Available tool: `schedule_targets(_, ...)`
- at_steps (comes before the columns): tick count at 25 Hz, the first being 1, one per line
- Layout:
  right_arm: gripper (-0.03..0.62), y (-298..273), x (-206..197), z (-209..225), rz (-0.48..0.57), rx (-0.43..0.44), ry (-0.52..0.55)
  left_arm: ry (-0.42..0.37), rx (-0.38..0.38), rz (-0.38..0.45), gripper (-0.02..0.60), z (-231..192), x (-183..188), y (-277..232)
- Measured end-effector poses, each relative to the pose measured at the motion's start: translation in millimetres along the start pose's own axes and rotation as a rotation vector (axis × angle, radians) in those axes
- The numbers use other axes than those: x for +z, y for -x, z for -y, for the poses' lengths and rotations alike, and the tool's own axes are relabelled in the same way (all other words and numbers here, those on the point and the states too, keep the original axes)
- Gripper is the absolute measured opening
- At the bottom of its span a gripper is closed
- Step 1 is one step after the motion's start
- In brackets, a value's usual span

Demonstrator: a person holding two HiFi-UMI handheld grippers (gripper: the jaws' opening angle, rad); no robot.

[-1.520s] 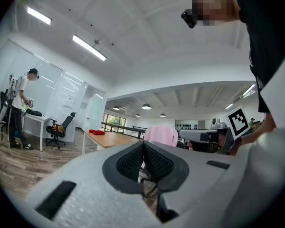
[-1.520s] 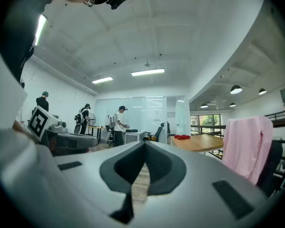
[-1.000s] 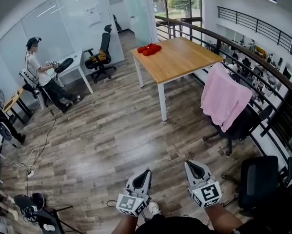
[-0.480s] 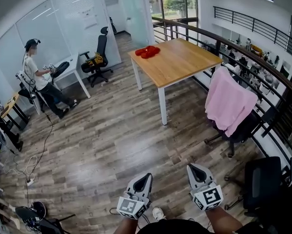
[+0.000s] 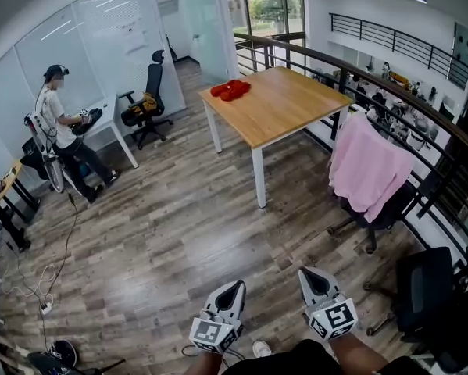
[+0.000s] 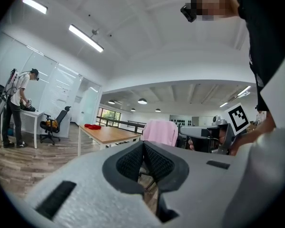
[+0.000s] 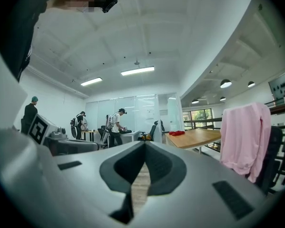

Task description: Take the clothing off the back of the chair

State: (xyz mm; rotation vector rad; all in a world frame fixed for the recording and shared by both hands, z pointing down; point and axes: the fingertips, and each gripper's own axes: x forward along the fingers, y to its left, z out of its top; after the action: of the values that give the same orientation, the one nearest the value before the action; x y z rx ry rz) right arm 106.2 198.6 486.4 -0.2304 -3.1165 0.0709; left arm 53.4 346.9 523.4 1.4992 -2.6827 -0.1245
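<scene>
Wooden floor (image 5: 179, 233): left gripper (image 5: 232, 287) and right gripper (image 5: 310, 275), pressed together, empty, are nearing pink garment (image 5: 366, 166) on chair (image 5: 390, 209); removal pending.

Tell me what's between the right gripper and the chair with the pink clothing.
Nothing: the head view shows only bare wooden floor between the right gripper and the chair with the pink clothing.

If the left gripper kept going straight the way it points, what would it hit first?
Probably the hanging pink clothing: it lies ahead of the left gripper, slightly right of its shut tips. Nothing shows nearer, though depth is hard to judge.
</scene>
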Motion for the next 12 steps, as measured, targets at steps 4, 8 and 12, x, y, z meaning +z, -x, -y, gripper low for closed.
schedule_targets(4, 0.003, -3, -5, -3, -0.011, -0.001, 0.028, 0.013, 0.004, -0.008, 0.015, -9, -2, -7)
schedule_targets(8, 0.003, -11, -5, 7, -0.005, -0.017, 0.025, 0.030, -0.003, -0.015, 0.015, -15, -3, -25)
schedule_targets(12, 0.004, -18, -1, 28, -0.012, -0.049, 0.027, 0.036, -0.042, -0.024, 0.015, -16, -5, -52)
